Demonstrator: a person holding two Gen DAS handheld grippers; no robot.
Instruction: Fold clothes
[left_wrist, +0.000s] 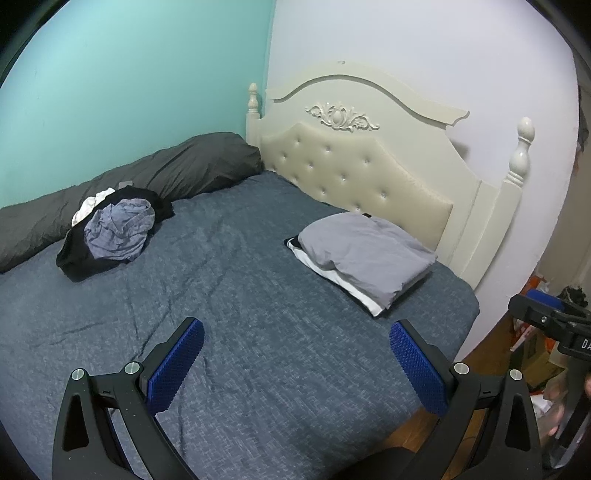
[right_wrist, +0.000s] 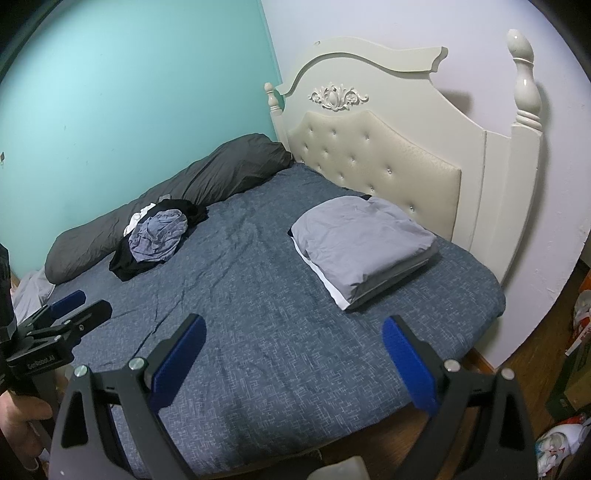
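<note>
From the left wrist camera, the left gripper (left_wrist: 296, 354) hangs over the blue bedspread (left_wrist: 258, 332) with its blue-padded fingers spread wide and nothing between them; the frame's lower edge cuts off its body. The right gripper (left_wrist: 543, 310) shows only partly at the right edge, so its spread cannot be told here. A crumpled pile of unfolded clothes (left_wrist: 114, 229), black, lilac and a bit of white, lies far ahead to the left against a dark grey bolster (left_wrist: 166, 173); the garments underneath are mostly hidden. A folded stack (left_wrist: 364, 254) sits ahead to the right, near the headboard (left_wrist: 362, 162). From the right wrist camera, the right gripper (right_wrist: 293, 354) is likewise wide and empty above the bedspread (right_wrist: 277, 314), the folded stack (right_wrist: 364, 245) ahead right, the unfolded pile (right_wrist: 157, 236) well away left. The left gripper (right_wrist: 77, 308) pokes in at the left edge, partly cut off.
</note>
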